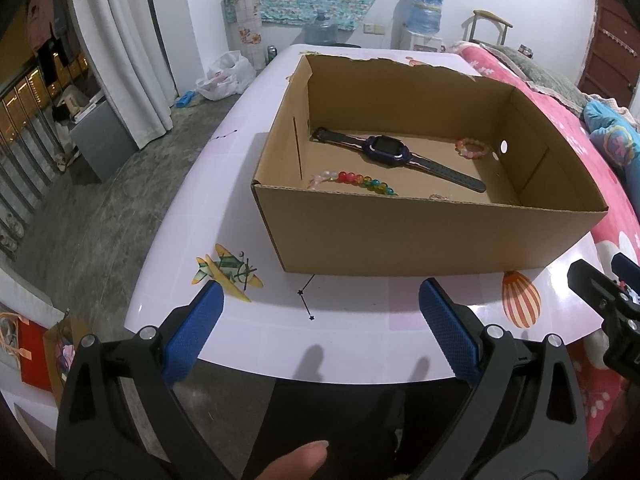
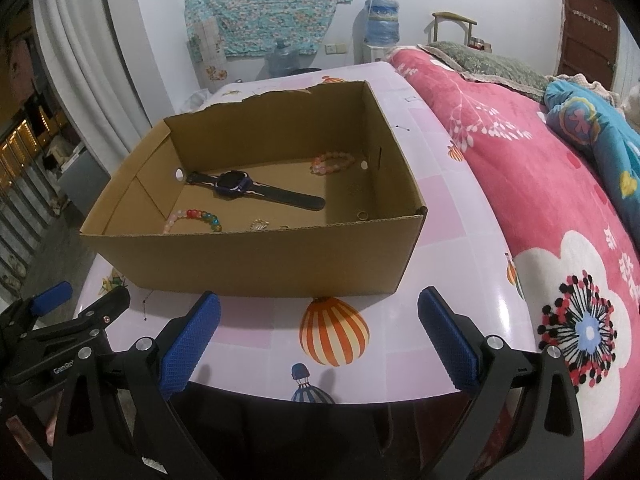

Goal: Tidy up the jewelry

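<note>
An open cardboard box (image 1: 420,236) (image 2: 256,260) stands on the pink patterned table (image 1: 360,344) (image 2: 460,216). Inside lie a dark smartwatch (image 1: 390,150) (image 2: 236,184), a multicoloured bead bracelet (image 1: 360,180) (image 2: 200,216), a pink bead bracelet (image 1: 472,147) (image 2: 334,162), a small gold pendant (image 2: 260,224) and a ring (image 2: 362,215). My left gripper (image 1: 320,320) hangs open and empty over the table's near edge, short of the box. My right gripper (image 2: 320,328) is open and empty too, also in front of the box. Each gripper shows at the edge of the other's view.
A bed with a pink floral blanket (image 2: 540,184) runs along the table's right side. Concrete floor (image 1: 100,216) lies to the left, with a white curtain (image 1: 120,48), a plastic bag (image 1: 228,76) and water bottles (image 1: 426,8) behind. A thumb (image 1: 296,460) shows below.
</note>
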`<state>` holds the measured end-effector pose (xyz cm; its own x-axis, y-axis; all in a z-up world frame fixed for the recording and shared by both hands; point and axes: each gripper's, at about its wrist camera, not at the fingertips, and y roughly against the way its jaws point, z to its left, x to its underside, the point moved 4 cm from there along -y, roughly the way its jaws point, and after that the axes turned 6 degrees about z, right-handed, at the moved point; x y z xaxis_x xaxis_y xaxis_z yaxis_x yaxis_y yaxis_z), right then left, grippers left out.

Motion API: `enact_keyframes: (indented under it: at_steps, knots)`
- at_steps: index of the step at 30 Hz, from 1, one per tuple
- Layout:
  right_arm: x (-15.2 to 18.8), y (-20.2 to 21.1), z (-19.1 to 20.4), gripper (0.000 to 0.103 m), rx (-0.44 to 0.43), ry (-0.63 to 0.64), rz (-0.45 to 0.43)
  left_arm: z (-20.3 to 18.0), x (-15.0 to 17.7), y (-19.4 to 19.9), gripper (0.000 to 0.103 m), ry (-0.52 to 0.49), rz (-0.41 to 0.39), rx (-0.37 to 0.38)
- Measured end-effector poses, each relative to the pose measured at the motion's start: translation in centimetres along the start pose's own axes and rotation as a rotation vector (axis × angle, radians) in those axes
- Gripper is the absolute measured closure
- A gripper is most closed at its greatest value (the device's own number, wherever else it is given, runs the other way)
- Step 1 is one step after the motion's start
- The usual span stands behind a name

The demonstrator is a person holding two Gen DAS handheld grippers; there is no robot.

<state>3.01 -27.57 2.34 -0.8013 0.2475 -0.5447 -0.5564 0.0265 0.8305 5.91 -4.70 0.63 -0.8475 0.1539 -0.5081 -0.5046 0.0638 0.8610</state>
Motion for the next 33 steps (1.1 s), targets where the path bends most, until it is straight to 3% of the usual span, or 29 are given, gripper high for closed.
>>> enact_keyframes:
  at_steps: [33]
  knots:
    - [0.06,0.43,-0.77,0.007,0.003,-0.012,-0.006,-0.24,0.05,0.12,0.008,-0.028,-0.017,-0.019]
